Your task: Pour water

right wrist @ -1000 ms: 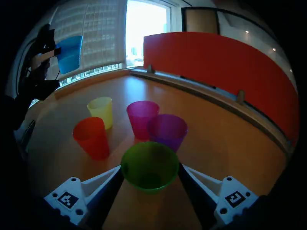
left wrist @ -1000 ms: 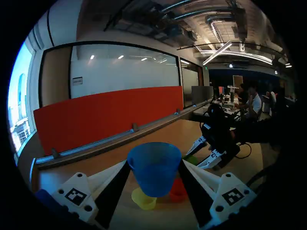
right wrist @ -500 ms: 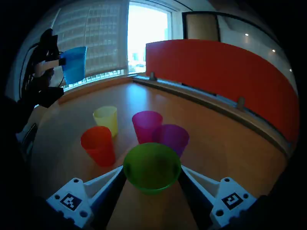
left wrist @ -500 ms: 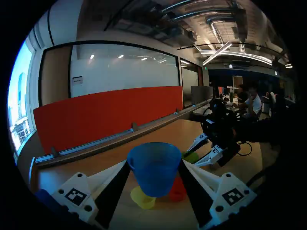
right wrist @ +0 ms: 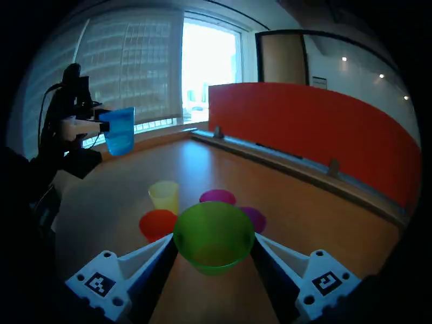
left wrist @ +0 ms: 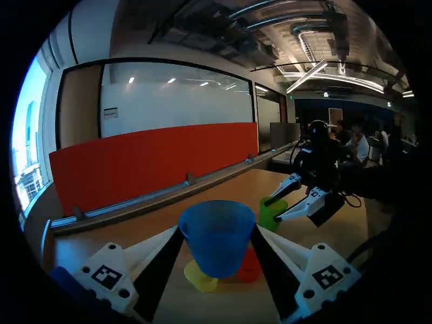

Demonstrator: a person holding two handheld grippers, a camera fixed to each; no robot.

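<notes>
Left gripper view: I'm clamping the blue cup (left wrist: 217,245) upright in my left gripper (left wrist: 216,233), with the green cup (left wrist: 271,212) floating off to the far right. Right gripper view: my right gripper (right wrist: 214,245) is gripping the green cup upright, and the blue cup's hanging far left, well apart.

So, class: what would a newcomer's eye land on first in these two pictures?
First, the blue cup clamped in the left gripper and the green cup clamped in the right gripper, both held up in the air. Below them a yellow cup, an orange cup, a magenta cup and a purple cup stand clustered on the wooden table, with a long red partition behind.
</notes>
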